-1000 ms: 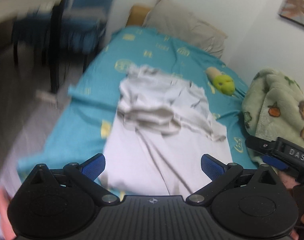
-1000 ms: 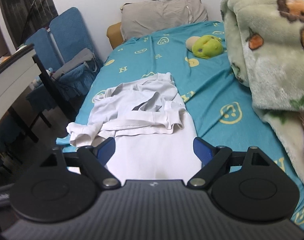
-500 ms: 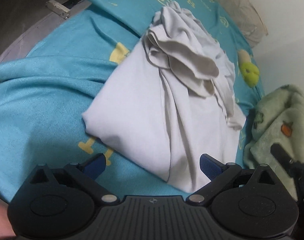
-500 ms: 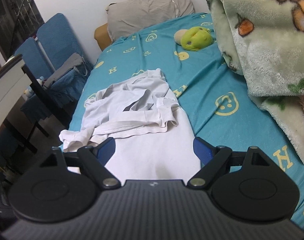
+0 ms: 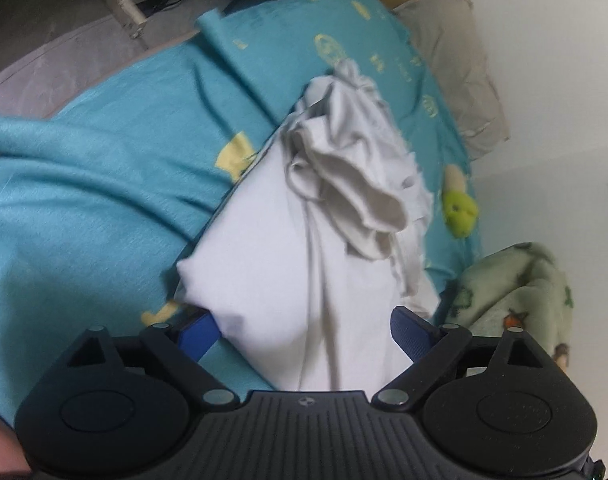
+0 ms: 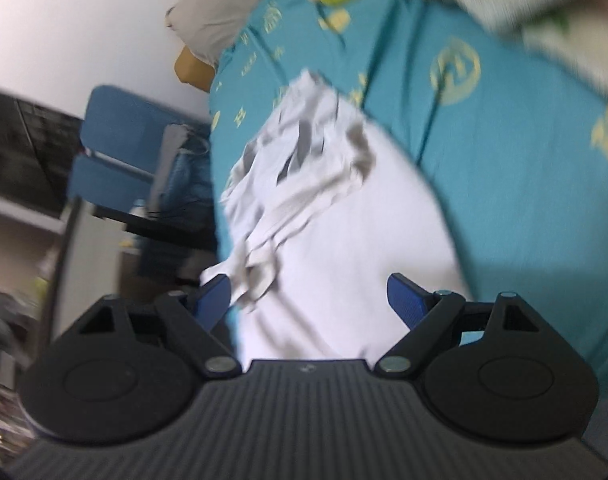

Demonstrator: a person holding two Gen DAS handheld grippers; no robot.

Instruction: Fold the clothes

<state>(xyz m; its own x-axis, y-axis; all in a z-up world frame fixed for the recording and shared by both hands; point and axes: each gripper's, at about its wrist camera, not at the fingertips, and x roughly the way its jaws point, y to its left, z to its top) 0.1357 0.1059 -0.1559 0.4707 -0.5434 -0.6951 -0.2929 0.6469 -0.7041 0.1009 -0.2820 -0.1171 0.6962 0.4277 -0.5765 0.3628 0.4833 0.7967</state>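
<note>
A white garment (image 5: pixel 288 248) lies on the teal bedsheet (image 5: pixel 84 184), flat at its near end and bunched into folds at the far end. My left gripper (image 5: pixel 304 330) hangs over the near hem; its jaws are closing with the cloth's edge between the blue pads, which do not press on it. In the right wrist view the same garment (image 6: pixel 344 220) spreads out ahead, and my right gripper (image 6: pixel 308 300) stands open over its near edge, the cloth lying between the fingers without contact that I can see.
A grey pillow (image 5: pixel 456 64) lies at the head of the bed. A green plush toy (image 5: pixel 458 208) rests beside the garment. A green patterned blanket (image 5: pixel 516 292) is heaped at the bed's side. Blue chairs (image 6: pixel 124 152) and a dark desk (image 6: pixel 24 160) stand beside the bed.
Both grippers have dropped toward the garment's near hem and rolled, tilting both views. The left jaws have narrowed a little around the hem. The garment itself lies as before.
</note>
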